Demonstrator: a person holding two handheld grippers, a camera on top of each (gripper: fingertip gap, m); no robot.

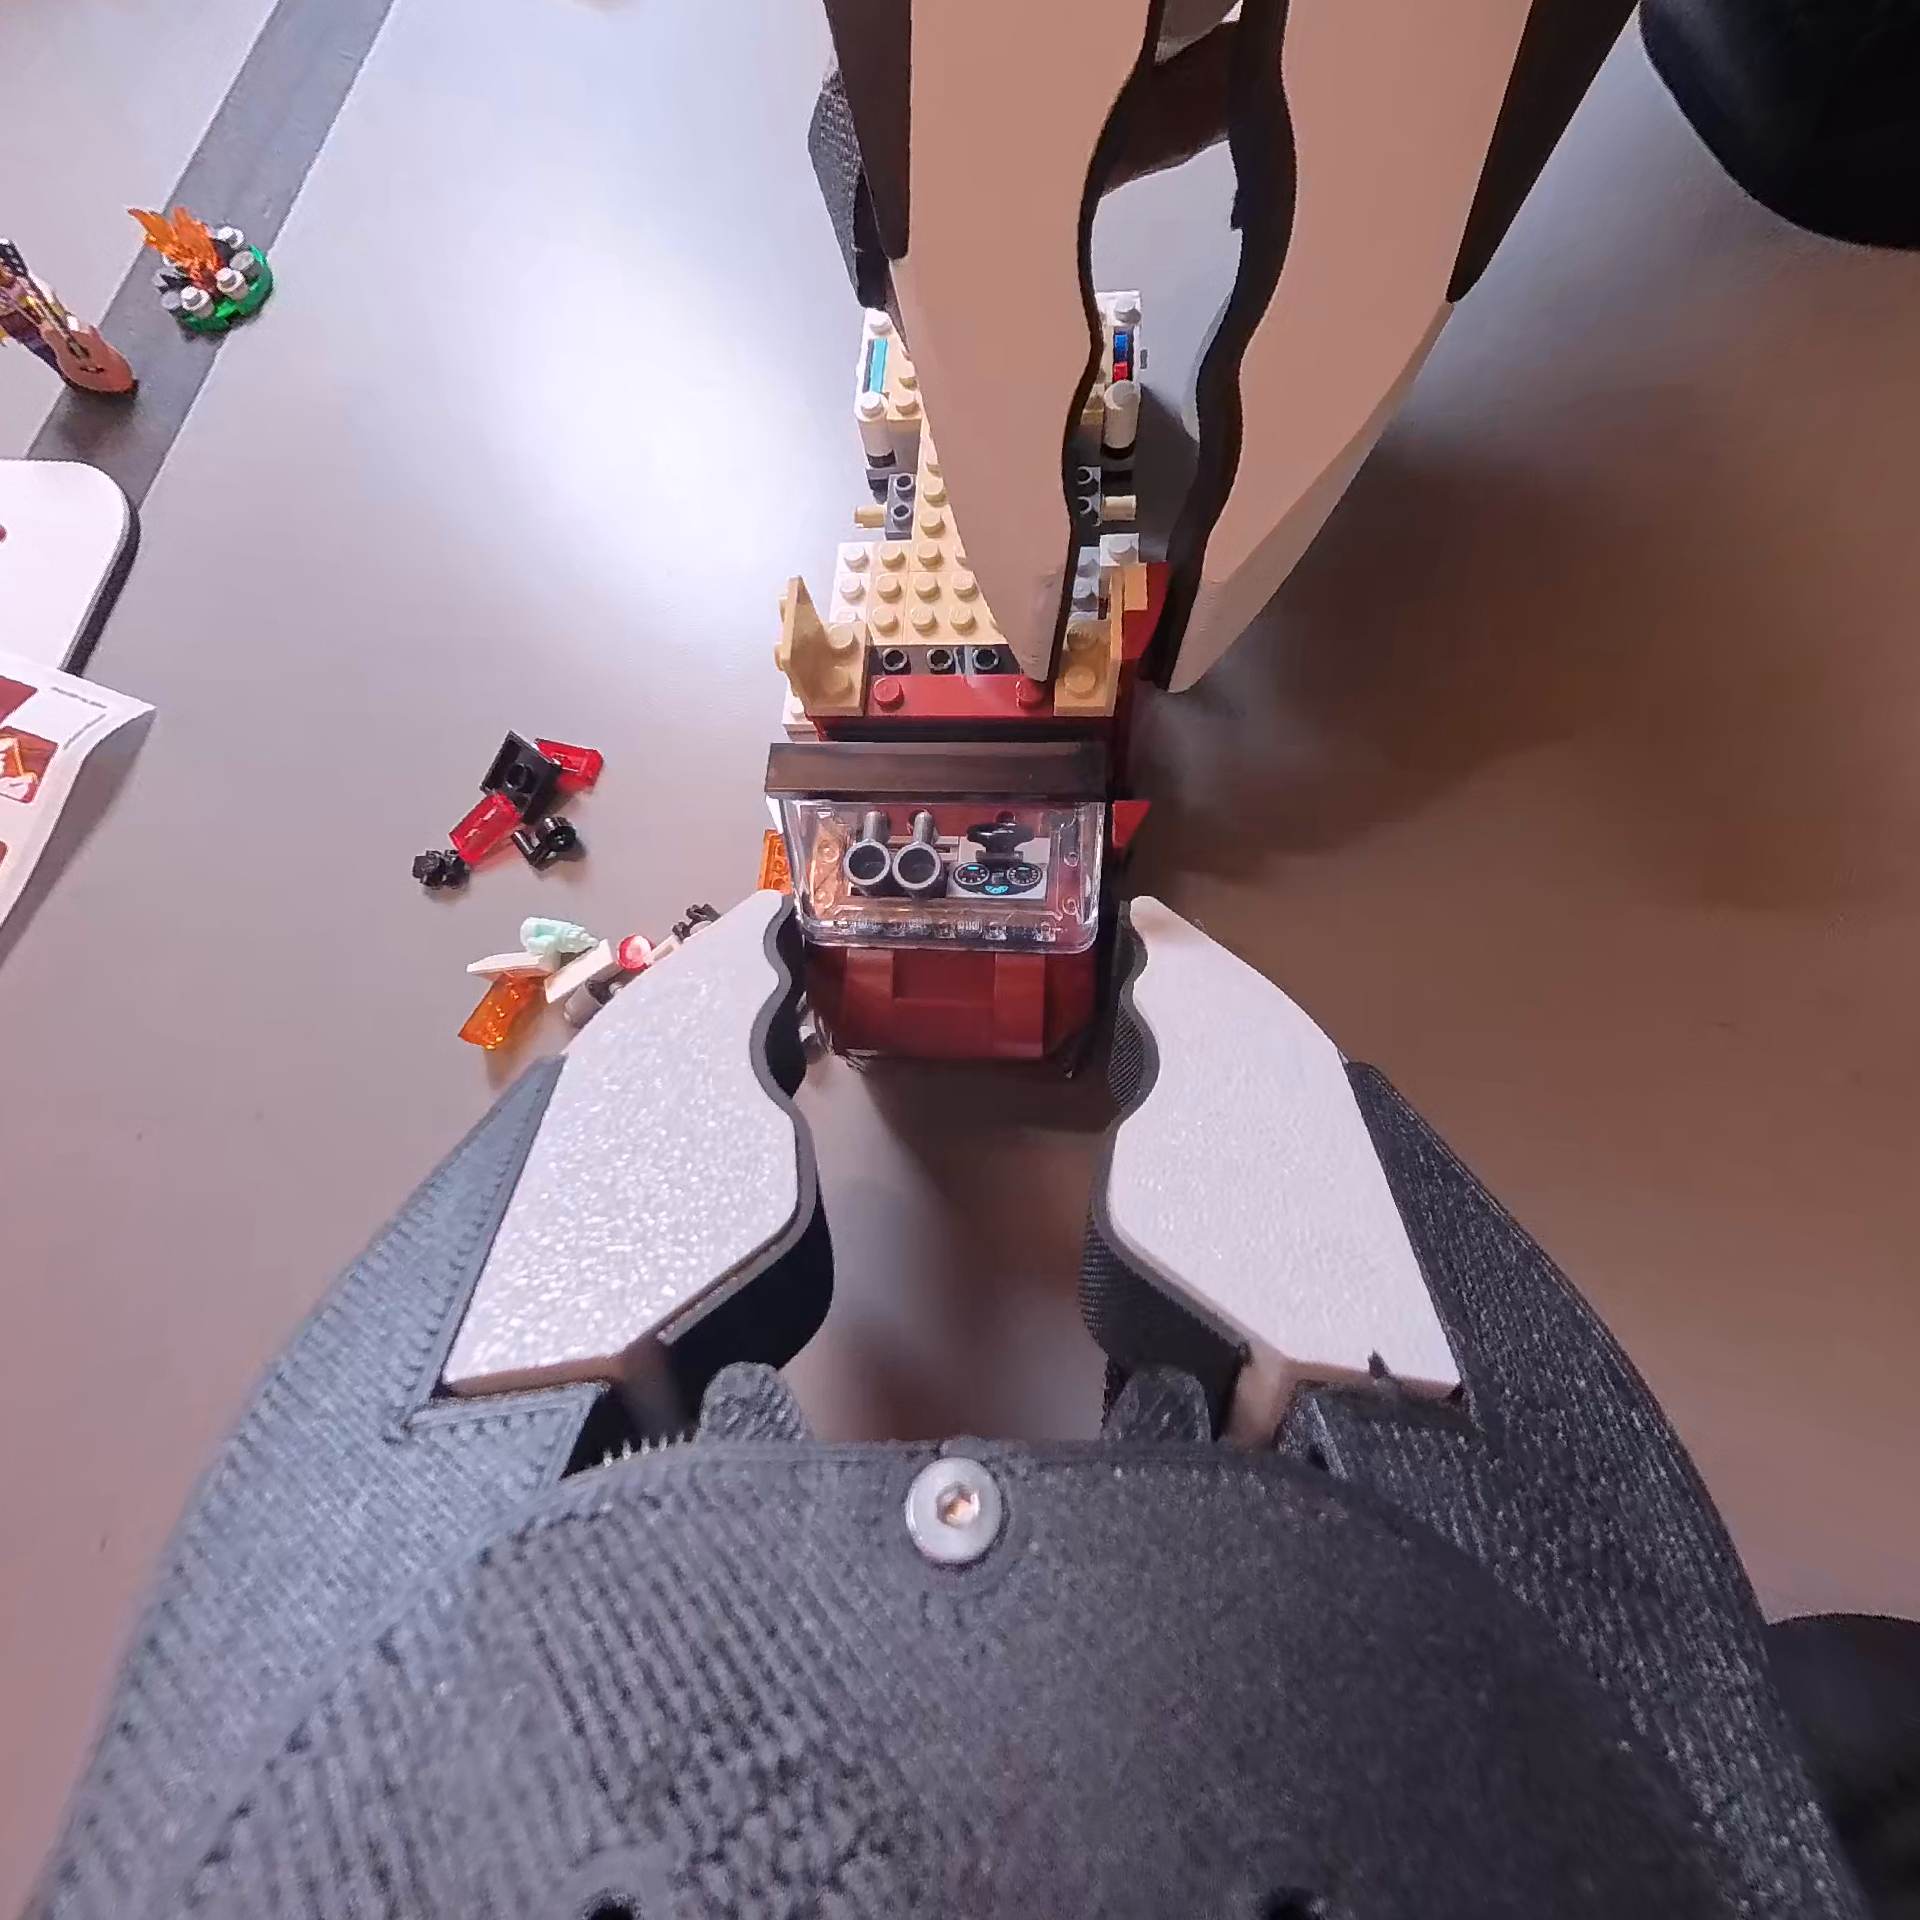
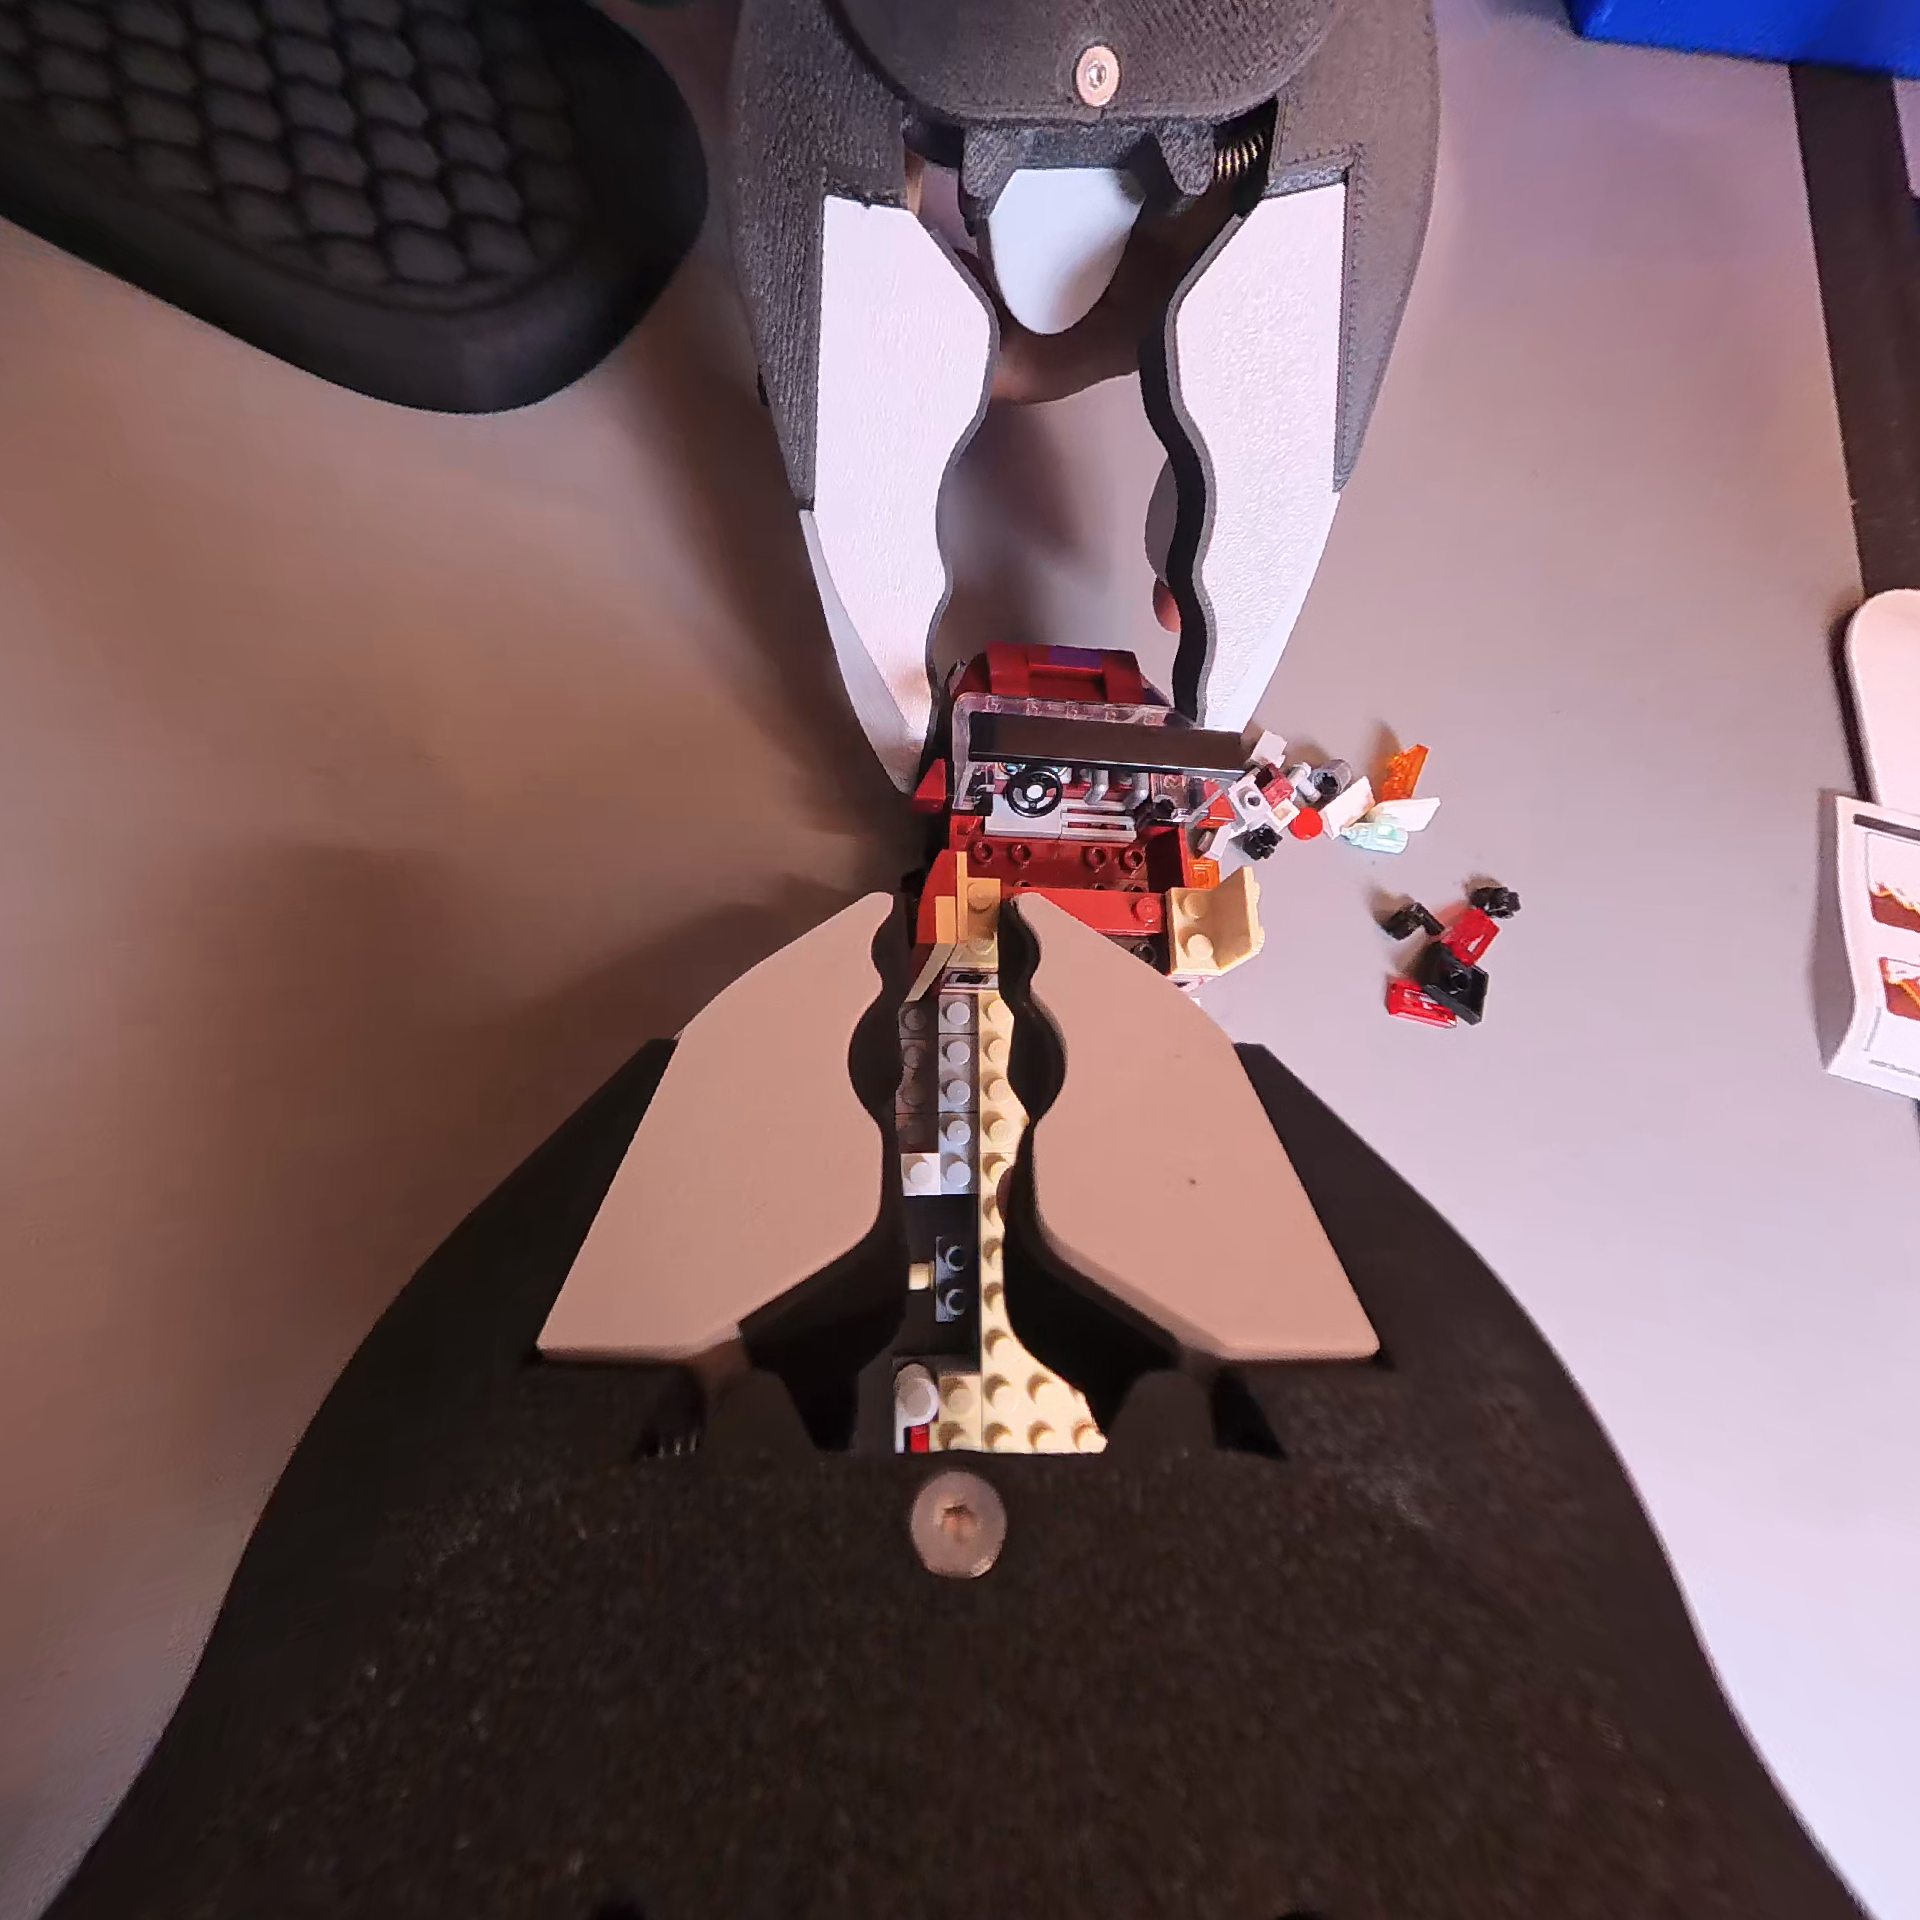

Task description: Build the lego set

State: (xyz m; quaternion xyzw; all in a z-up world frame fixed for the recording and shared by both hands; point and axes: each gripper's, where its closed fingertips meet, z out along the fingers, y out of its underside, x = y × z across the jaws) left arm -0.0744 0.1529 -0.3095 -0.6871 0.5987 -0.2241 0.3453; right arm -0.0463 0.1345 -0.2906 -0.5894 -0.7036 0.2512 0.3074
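A dark red Lego vehicle (image 1: pixel 940 997) with a clear windshield (image 1: pixel 940 862) and a tan studded floor (image 1: pixel 925 592) stands on the grey table. My left gripper (image 1: pixel 954 914) is shut on its front, one finger on each side of the hood. It also shows in the right wrist view (image 2: pixel 1060 743). My right gripper (image 2: pixel 954 914) comes from the rear, with one finger inside the body and one outside. It is closed on the vehicle's side wall (image 2: pixel 961 894). It also shows in the left wrist view (image 1: pixel 1112 675).
Loose red and black pieces (image 1: pixel 520 810) and white and orange pieces (image 1: pixel 561 966) lie left of the vehicle. An instruction booklet (image 1: pixel 42 769), a small campfire build (image 1: pixel 213 275) and a minifigure (image 1: pixel 62 332) lie far left. A black mesh object (image 2: pixel 312 187) lies beyond. Tip to tip, the grippers are about 5 centimetres apart.
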